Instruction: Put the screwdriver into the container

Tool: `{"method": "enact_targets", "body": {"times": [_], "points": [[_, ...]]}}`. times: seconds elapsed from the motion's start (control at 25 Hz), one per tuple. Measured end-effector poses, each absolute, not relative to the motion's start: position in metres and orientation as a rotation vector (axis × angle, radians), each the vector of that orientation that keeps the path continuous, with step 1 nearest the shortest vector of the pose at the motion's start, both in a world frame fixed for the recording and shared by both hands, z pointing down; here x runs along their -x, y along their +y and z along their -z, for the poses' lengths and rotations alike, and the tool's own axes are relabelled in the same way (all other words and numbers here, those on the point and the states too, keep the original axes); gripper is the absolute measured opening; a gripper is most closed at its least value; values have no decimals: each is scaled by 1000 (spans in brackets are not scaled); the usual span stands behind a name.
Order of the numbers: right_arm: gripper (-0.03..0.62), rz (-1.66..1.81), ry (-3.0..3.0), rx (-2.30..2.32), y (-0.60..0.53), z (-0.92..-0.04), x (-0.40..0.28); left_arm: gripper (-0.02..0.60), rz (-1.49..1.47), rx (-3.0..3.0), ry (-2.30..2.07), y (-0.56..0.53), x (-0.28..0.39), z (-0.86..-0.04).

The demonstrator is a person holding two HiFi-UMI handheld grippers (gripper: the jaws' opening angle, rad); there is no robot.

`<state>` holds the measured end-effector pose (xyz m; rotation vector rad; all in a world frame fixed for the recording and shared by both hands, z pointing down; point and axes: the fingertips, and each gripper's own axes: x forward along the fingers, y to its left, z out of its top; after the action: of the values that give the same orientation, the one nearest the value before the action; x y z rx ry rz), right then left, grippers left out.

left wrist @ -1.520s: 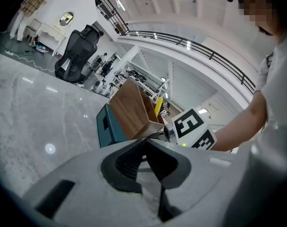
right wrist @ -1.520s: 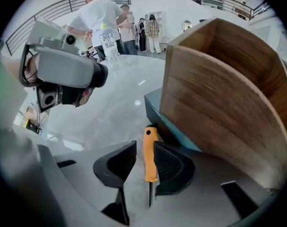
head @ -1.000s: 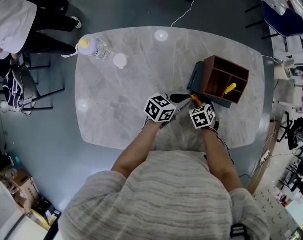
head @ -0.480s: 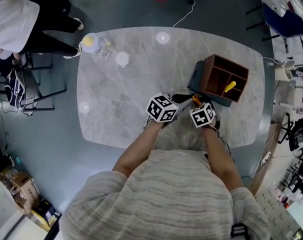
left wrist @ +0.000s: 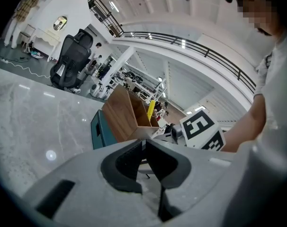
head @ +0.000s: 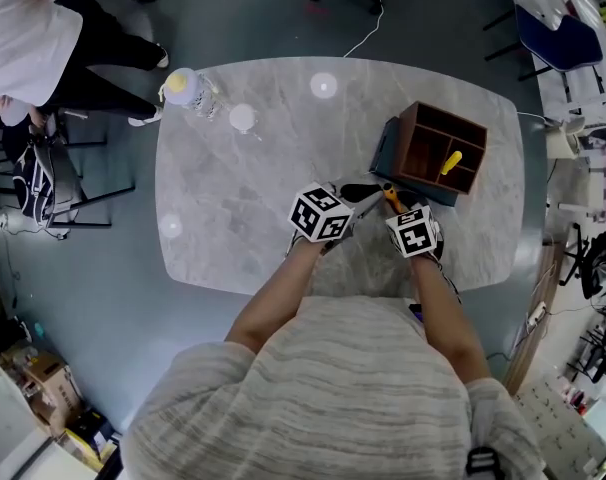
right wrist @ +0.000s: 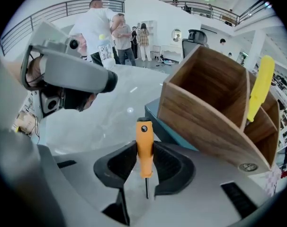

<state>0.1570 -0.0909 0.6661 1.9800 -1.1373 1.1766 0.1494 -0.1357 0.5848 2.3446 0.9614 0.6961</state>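
In our right claw (right wrist: 144, 149) we clamp the orange screwdriver (right wrist: 144, 141), handle pointing ahead, wooden container (right wrist: 205, 112) ahead-right holding a yellow tool (right wrist: 260, 86).

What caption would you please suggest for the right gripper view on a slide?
Right gripper clamps an orange screwdriver beside a wooden container holding a yellow tool.

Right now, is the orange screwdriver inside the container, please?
Out: the orange screwdriver sits clamped in the fingers of the right gripper, outside the wooden container.
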Motion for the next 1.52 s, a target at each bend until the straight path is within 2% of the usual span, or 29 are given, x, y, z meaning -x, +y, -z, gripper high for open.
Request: {"method": "enact_targets", "body": {"times": [0.92,1.52], "points": [[103,-1078,-1238,-2354,-47,-556,-173,37,-642,-2454,1040,-77,-137,-521],[103,-850,-1194,-2701,-14,-451,-252,35,-643,-2471,1091,-56,-145,-509]]}}
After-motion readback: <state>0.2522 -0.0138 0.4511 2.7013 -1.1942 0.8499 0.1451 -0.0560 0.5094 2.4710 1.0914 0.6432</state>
